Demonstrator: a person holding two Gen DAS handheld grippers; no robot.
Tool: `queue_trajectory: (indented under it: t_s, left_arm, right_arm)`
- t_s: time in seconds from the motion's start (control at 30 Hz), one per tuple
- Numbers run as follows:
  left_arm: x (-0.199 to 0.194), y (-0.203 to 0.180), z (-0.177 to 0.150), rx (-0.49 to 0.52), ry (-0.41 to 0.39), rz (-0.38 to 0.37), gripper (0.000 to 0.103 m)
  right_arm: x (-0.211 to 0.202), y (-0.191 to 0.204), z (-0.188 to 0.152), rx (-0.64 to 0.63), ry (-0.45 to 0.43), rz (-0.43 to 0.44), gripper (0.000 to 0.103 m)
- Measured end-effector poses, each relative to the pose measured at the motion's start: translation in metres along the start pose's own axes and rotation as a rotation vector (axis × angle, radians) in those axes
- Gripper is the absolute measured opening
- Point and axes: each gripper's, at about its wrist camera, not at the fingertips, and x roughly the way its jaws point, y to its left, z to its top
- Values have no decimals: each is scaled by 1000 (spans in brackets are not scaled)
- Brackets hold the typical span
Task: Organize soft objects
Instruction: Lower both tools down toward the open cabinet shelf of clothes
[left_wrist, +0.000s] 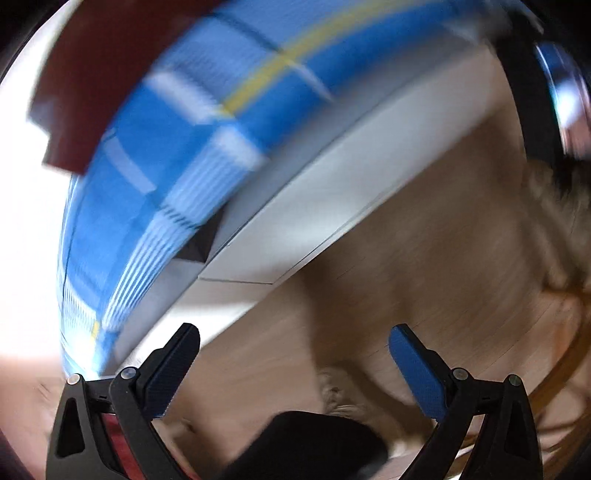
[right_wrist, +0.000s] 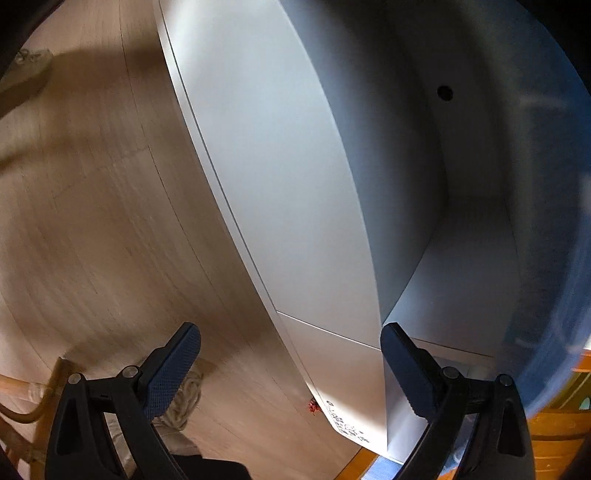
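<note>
Left wrist: blue plaid bedding (left_wrist: 177, 155) well beyond empty, spread claw (left_wrist: 295, 354).

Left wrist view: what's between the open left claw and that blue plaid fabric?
In the left wrist view, bare wood floor and white furniture panel separate left claw from blue plaid fabric.

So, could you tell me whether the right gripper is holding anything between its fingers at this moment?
No, the right gripper stands wide open, with only the wooden floor and white cabinet showing between its fingers.
</note>
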Motion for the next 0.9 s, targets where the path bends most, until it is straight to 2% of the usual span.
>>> queue_trajectory:
  t_s: [0.13,0.2,0.23,0.33,0.43,0.53,0.67,0.8,0.9]
  left_arm:
    - [15,-31,3,224,-46,102,103]
    - [26,-41,4,335,-64,150,103]
    - [32,-43,5,357,-55,155,103]
    - [50,-42,12,375,-22,134,103]
    - [58,-49,20,416,-48,151,103]
    - [66,-53,28,450,-68,176,103]
    - [84,-48,40,444,-58,208,103]
    - [94,-40,47,426,-37,175,103]
    - [101,-41,47,442,-29,183,103]
  right_arm:
    - [17,8,2,-76,-3,-96,99]
    - [21,8,3,-97,-2,-110,99]
    - [25,7,3,-106,2,-106,99]
    - [27,6,4,-125,-8,-95,98]
    - [36,8,3,-140,-12,-73,96]
    - [36,12,7,-151,-3,-88,95]
    - [39,15,10,-157,-8,-93,95]
    - [36,10,7,-164,-4,-106,97]
    - [44,19,16,-166,7,-106,97]
